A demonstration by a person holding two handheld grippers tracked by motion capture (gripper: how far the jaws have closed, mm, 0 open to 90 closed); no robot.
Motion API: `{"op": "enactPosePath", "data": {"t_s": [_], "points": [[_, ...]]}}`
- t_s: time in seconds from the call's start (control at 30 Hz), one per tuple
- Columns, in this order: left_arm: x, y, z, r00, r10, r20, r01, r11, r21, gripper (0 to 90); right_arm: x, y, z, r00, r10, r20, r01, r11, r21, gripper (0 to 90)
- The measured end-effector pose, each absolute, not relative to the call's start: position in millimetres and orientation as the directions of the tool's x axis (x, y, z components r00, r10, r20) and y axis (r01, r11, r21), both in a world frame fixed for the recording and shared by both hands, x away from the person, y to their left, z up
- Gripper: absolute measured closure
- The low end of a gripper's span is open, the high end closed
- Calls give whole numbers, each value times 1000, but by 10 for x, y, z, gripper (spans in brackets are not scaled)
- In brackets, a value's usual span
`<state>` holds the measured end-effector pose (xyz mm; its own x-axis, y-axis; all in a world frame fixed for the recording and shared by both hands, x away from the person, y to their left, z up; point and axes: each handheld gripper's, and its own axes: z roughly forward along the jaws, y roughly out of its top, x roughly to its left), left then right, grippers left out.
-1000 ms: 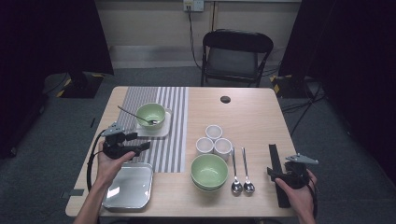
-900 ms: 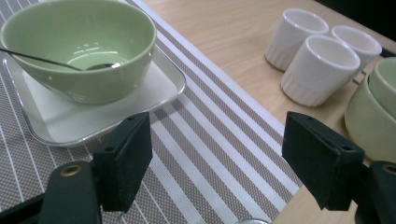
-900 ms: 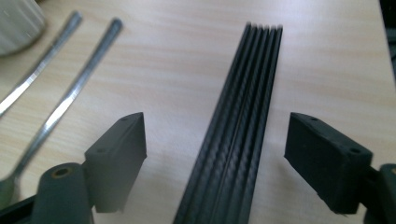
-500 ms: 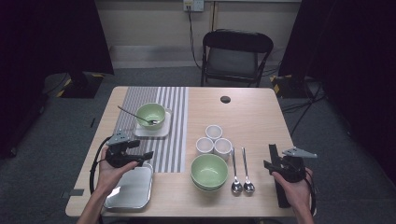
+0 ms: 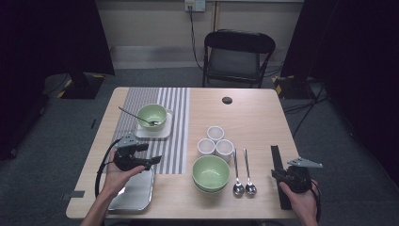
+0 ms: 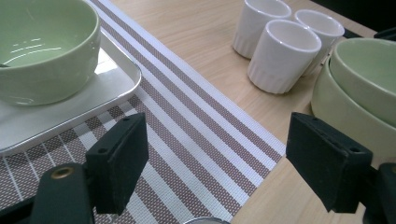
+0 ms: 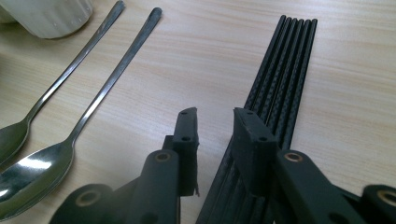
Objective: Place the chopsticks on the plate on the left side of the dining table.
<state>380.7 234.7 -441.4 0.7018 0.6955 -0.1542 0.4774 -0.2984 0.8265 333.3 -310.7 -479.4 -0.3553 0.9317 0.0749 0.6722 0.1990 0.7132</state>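
Closing my right hand-held gripper [image 7: 215, 135] over chopsticks [image 7: 280, 79], nothing gripped yet; left hand-held gripper [image 6: 217, 158] wide open, empty; place setting mostly undone.

Both grippers black plastic w/ flat rectangular jaw pads, brass-coloured rivets at arm pivots. Left gripper [image 5: 151, 161] trails looped black cable, grey three-cornered plate on top; right gripper [image 5: 275, 173] has same plate. Forearms bare, no sleeves.

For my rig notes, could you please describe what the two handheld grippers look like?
Both are black. The left gripper carries a grey three-cornered plate and trails a looping black cable. The right gripper bears the same grey plate, with a cable by the wrist. Its jaws are flat black blocks on arms with brass-coloured rivets.
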Motion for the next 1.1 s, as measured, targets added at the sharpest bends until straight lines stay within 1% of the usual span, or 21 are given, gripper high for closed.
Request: {"op": "enactPosePath", "data": {"t_s": [0.03,0.13,0.2,0.27,0.33,0.47,0.5,0.63,0.8,1.1], "points": [[3812,2346,-4418,702,693,-162,483,-297,824,210,3337,-3109,-4802,-361,930,72,672,205,712,715],[3816,2348,-4417,689,711,-143,481,-301,823,211,3338,-3106,-4826,-362,930,63,677,215,704,713],[3813,2376,-4416,687,708,-164,486,-280,828,211,3327,-3117,-4821,-354,933,62,676,209,706,709],[3811,2384,-4412,679,720,-147,481,-285,829,214,3323,-3133,-4826,-355,933,69,676,205,707,707],[3827,2403,-4419,677,719,-158,482,-270,834,214,3325,-3133,-4825,-355,932,67,677,207,707,708],[3833,2410,-4436,674,722,-157,489,-276,828,216,3325,-3112,-4826,-358,931,64,675,211,707,709],[3836,2419,-4435,675,724,-145,484,-286,827,217,3326,-3101,-4829,-358,931,67,677,210,705,709],[3833,2436,-4433,670,726,-155,487,-272,830,218,3341,-3069,-4839,-368,928,64,679,221,700,712],[3833,2444,-4430,665,728,-169,492,-256,832,219,3349,-3043,-4860,-385,920,69,683,234,692,750],[3829,2411,-4436,678,715,-167,493,-275,826,222,3348,-3031,-4863,-384,920,72,684,232,692,801]]}}
